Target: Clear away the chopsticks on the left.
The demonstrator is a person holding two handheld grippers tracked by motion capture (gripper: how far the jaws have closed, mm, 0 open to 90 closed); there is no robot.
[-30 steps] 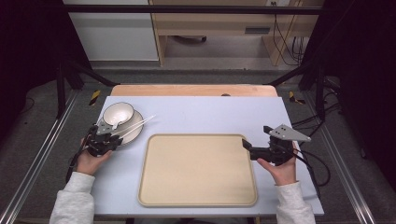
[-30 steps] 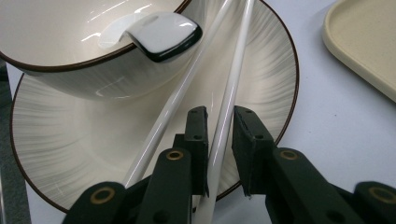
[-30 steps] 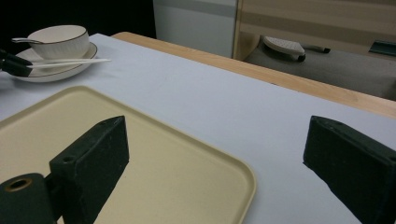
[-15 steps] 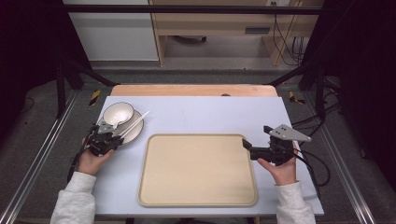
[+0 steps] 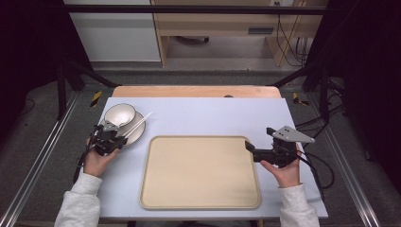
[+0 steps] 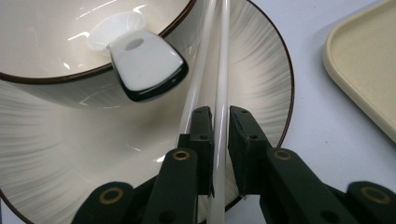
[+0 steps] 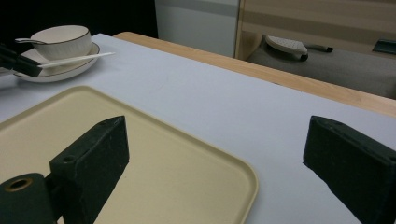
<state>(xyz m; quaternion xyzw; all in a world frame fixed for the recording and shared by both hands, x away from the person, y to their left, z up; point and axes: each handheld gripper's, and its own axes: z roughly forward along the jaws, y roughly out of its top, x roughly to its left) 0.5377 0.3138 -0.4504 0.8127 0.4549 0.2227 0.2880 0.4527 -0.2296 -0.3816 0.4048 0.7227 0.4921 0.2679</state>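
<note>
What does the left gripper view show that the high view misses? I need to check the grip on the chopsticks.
Left gripper view alone: the left tongs closed on one white chopstick, with a second chopstick just outside them, plus the spoon's handle end hanging over the bowl rim.

High view alone: the right tongs at the tray's right edge, both hands, and the full table.

Shared: the plate with bowl and chopsticks, the tray beside it.
</note>
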